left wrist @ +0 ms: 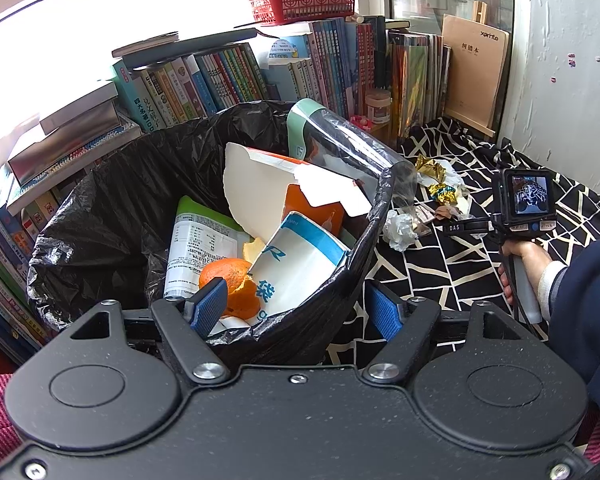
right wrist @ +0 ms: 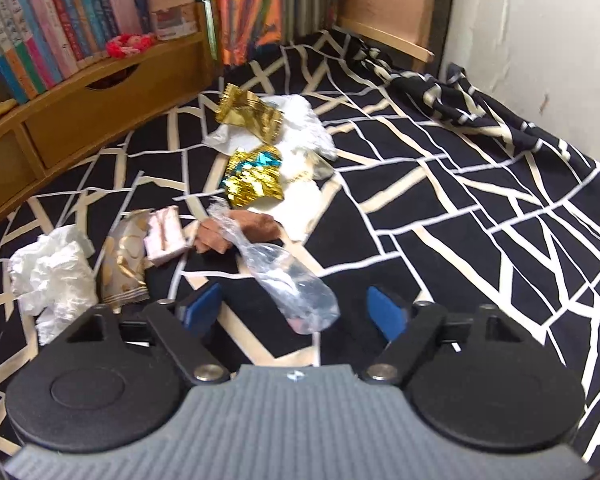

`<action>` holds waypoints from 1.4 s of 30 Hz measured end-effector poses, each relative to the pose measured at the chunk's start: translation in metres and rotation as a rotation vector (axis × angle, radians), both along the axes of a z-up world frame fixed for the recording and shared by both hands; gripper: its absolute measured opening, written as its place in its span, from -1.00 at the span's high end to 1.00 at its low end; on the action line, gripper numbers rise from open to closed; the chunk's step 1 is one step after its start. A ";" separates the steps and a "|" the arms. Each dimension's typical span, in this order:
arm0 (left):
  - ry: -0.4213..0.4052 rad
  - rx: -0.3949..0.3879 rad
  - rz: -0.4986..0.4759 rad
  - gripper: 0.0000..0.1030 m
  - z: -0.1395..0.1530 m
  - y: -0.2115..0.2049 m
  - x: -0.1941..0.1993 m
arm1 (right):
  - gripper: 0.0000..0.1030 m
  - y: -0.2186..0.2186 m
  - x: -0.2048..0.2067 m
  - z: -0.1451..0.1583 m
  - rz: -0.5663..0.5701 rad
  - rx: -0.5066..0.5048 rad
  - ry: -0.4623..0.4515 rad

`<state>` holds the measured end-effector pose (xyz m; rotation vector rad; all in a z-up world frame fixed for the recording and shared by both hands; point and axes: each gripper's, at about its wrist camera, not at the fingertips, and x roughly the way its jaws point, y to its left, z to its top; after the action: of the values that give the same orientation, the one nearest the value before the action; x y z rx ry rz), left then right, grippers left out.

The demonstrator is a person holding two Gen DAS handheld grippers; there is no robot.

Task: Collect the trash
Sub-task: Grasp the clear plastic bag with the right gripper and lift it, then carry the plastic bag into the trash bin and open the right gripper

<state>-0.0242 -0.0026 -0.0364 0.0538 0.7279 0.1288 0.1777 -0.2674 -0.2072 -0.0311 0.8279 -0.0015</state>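
Note:
A bin with a black liner (left wrist: 100, 216) is packed with an orange peel (left wrist: 236, 284), white paper cartons (left wrist: 260, 192) and a clear plastic sheet (left wrist: 352, 140). My left gripper (left wrist: 296, 310) is open and straddles the bin's near rim. On the black-and-white patterned cloth (right wrist: 460, 200) lie a crumpled tissue (right wrist: 52, 276), a beige snack wrapper (right wrist: 124, 260), a pink wrapper (right wrist: 166, 236), gold foil wrappers (right wrist: 254, 176) and a clear plastic bag (right wrist: 296, 292). My right gripper (right wrist: 296, 312) is open, low over the cloth, with the clear bag's near end between its fingers.
Rows of books (left wrist: 228, 76) and a red basket (left wrist: 304, 0) stand behind the bin. A wooden drawer shelf (right wrist: 80, 120) borders the cloth on the left and a white wall (right wrist: 540, 40) on the right. A hand (left wrist: 520, 256) holds the right gripper's handle.

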 end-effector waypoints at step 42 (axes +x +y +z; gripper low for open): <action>0.001 -0.006 0.002 -0.43 -0.001 0.001 -0.002 | 0.47 0.110 -0.110 0.233 0.689 0.565 -0.377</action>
<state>-0.0264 -0.0018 -0.0375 0.0480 0.7290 0.1282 0.0676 -0.1578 0.0258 0.2122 0.3851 0.8497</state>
